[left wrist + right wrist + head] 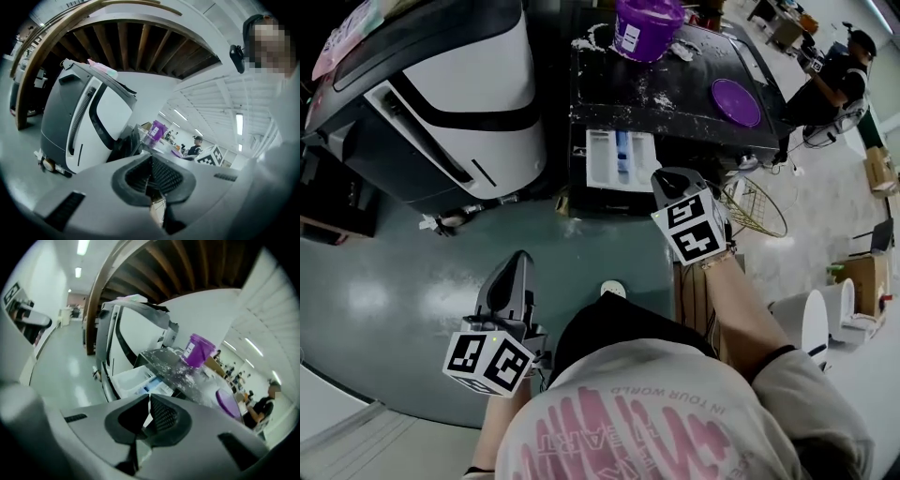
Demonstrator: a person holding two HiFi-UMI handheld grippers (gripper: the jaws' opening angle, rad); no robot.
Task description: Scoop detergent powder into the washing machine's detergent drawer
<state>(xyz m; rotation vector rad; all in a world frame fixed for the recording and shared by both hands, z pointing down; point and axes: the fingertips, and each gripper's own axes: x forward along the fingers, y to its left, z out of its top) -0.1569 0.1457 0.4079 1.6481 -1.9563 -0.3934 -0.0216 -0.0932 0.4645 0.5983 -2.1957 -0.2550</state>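
The washing machine's black top (675, 89) is dusted with white powder. On it stand a purple detergent tub (647, 26) and, to the right, its purple lid (736, 101). The white detergent drawer (619, 159) is pulled out at the front, and also shows in the right gripper view (133, 378). My right gripper (667, 178) hovers just right of the drawer, shut with nothing between its pads (159, 416). My left gripper (520, 261) is lower left over the floor, away from the machine, shut and holding nothing (151, 177). No scoop is visible.
A big white and black appliance (459, 103) fills the left. A wire basket (755, 206), a white bin (802, 319) and cardboard boxes (862, 281) stand to the right. A person (839, 80) sits at the back right. Glossy floor (394, 281) lies in front.
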